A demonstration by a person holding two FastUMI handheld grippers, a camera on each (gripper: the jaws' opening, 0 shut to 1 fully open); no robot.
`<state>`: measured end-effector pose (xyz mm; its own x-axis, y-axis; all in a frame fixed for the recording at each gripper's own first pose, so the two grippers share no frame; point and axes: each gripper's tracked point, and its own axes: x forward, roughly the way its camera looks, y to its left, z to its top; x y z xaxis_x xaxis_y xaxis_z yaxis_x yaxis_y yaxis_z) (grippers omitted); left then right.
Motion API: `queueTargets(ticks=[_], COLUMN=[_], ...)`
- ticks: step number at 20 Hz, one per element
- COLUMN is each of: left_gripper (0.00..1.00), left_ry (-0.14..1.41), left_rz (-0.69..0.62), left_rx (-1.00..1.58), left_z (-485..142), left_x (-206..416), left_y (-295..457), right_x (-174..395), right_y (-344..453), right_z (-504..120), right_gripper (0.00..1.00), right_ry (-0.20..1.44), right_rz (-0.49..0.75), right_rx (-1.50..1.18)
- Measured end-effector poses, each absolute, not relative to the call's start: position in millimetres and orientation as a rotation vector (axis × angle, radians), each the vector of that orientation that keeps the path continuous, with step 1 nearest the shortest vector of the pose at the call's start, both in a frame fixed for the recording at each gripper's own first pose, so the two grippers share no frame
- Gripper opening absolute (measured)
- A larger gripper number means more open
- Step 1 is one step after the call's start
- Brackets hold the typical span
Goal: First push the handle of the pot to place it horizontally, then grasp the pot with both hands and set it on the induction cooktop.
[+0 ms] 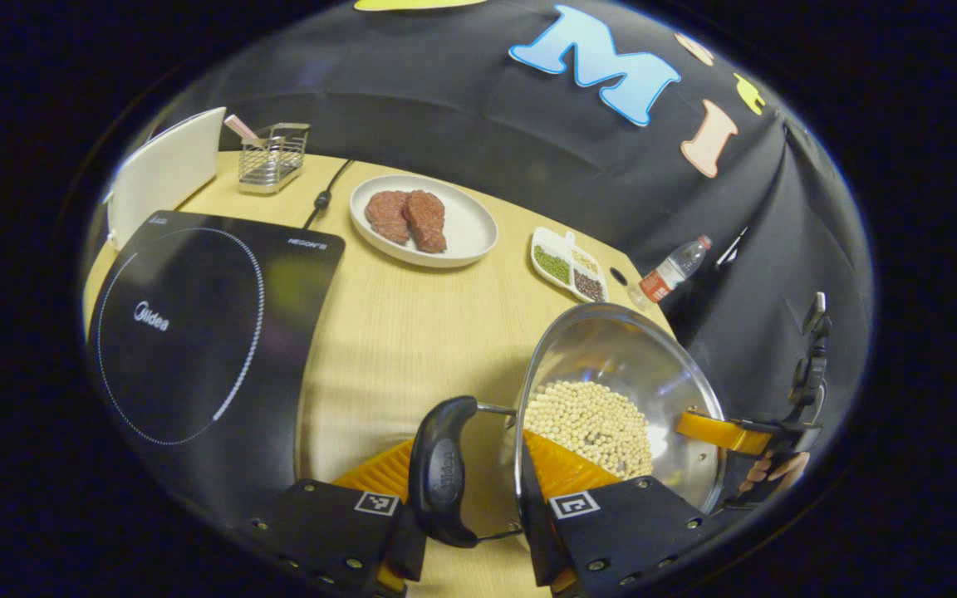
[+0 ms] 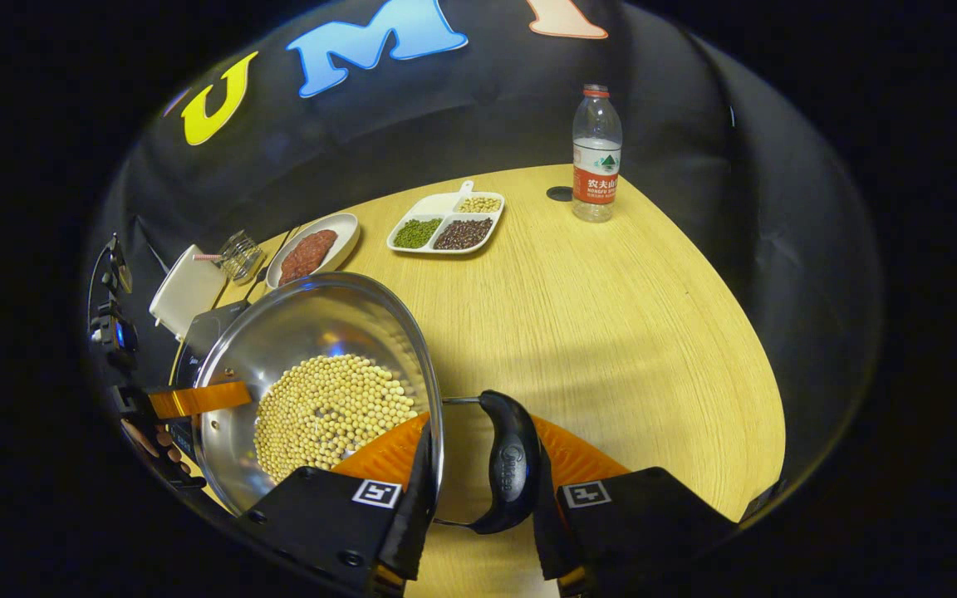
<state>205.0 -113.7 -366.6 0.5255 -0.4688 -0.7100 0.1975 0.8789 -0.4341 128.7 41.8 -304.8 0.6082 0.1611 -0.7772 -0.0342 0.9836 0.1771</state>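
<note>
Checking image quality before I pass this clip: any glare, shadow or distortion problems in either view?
Left gripper view: strong fisheye bending of the table edge; cooktop dim, with a faint reflection. Right gripper view: bright glare inside the pot, soft shadow band on the wood, bottle sharp.

Left of the left gripper (image 1: 466,498) fingers, bare table (image 1: 412,332) runs to the induction cooktop (image 1: 196,332). Beyond them stand a meat plate (image 1: 466,237) and bean tray (image 1: 570,266). Ahead and right of the right gripper (image 2: 478,498) fingers, bare wood reaches 1 water bottle (image 2: 596,154).
</note>
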Motion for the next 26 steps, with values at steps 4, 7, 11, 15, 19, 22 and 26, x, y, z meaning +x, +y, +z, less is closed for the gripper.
queueTargets(ticks=[4,7,11,15,19,22,26], left_gripper=[0.53,0.51,0.54,0.50,0.51,0.46,0.50], left_ry=[0.957,0.954,0.915,0.889,0.860,0.835,0.825], left_rz=[-0.392,-0.374,-0.366,-0.348,-0.309,-0.263,-0.226], left_rx=[-0.330,-0.367,-0.369,-0.366,-0.359,-0.360,-0.369], left_z=[-351,-332,-305,-283,-271,-272,-276], left_x=[168,148,137,131,133,146,161], left_y=[-79,-50,-6,45,99,140,185], right_x=[89,71,50,40,37,37,53], right_y=[65,88,127,171,221,259,301], right_z=[-291,-269,-245,-228,-224,-229,-231], right_gripper=[0.56,0.55,0.53,0.55,0.55,0.55,0.53], right_ry=[0.945,0.923,0.893,0.863,0.852,0.857,0.856], right_rz=[0.129,0.144,0.161,0.192,0.221,0.243,0.287], right_rx=[0.124,0.106,0.102,0.109,0.126,0.143,0.130])
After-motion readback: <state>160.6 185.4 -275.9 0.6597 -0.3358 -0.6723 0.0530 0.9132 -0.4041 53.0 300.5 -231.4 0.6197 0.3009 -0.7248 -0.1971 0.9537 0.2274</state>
